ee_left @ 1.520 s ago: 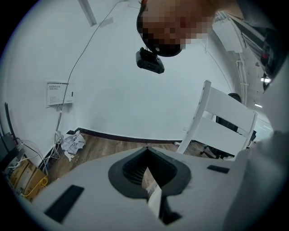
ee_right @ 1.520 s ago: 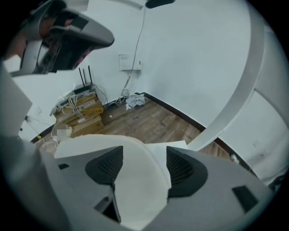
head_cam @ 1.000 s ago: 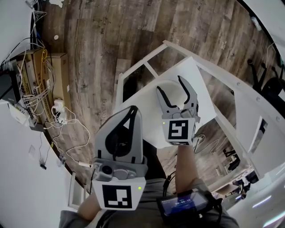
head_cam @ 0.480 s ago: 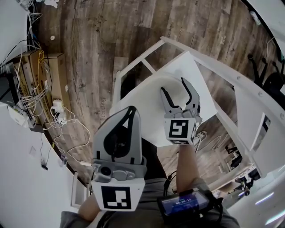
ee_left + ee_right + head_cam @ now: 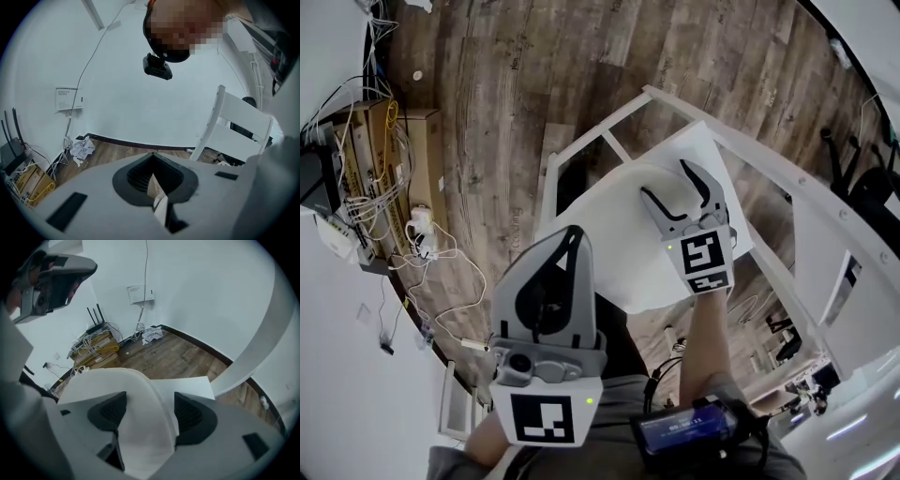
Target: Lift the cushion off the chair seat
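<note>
A white cushion lies on the seat of a white chair, its far edge curled up. My right gripper hovers over that curled edge, open. In the right gripper view the cushion's bulge fills the gap of my right gripper, between the two dark pads. The flat white seat shows beyond it. My left gripper hangs nearer me, above the cushion's near left edge, shut and holding nothing. In its own view my left gripper points up at a wall.
The chair's white frame rails stick out to the left over the wood floor. Cardboard boxes and tangled cables line the left wall beside a power strip. A white desk and a black office chair base stand to the right.
My right gripper has shifted slightly right and tilted over the cushion's curled edge, jaws still apart. The left gripper has hardly moved.
</note>
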Tool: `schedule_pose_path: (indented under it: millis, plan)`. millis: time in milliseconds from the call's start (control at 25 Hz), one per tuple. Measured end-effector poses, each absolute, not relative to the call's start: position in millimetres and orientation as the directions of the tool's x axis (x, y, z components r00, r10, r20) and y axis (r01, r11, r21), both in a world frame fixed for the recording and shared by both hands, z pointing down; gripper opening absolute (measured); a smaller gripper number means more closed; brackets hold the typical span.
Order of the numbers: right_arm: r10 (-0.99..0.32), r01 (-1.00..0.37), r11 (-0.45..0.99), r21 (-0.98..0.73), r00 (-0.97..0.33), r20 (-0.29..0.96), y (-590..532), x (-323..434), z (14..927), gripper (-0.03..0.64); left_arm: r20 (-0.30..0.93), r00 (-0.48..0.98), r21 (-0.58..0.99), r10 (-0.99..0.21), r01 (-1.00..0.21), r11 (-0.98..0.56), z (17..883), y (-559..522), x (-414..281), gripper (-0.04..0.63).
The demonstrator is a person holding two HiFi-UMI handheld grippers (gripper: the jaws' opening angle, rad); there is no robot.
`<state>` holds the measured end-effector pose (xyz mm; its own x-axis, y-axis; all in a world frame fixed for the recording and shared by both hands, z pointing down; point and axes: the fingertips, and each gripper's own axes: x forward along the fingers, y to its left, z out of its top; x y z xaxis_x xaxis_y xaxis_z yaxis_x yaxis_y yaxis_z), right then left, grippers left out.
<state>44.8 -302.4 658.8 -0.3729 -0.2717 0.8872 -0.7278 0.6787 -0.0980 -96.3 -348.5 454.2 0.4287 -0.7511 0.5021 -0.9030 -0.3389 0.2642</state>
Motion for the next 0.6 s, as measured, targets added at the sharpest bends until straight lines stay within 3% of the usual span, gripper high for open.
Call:
schedule_pose_path:
  millis: [280,360,440,600]
  plan:
    - [-0.206,-0.71,0.684,-0.164,-0.405,0.891,-298.7,40.2,657.6,0.239,0.504,0.421,0.265,-0.754,-0.906,-0.329,456.5,-348.5,-100.9,0.006]
    - [-0.232,-0.722,0.677,-0.141,-0.391,0.891,-298.8,43.3,653.7,0.187,0.502,0.425,0.268,-0.753,-0.905,-0.331,455.5,-347.1,-99.0,0.006]
    - [-0.265,-0.733,0.673,-0.102,-0.367,0.891,-300.9,48.4,648.7,0.066,0.499,0.43,0.269,-0.752,-0.902,-0.338,453.7,-346.1,-96.6,0.006]
    - [-0.292,-0.732,0.676,-0.086,-0.373,0.881,-298.8,44.9,640.4,0.029,0.49,0.435,0.267,-0.755,-0.9,-0.346,449.3,-344.6,-94.3,0.006]
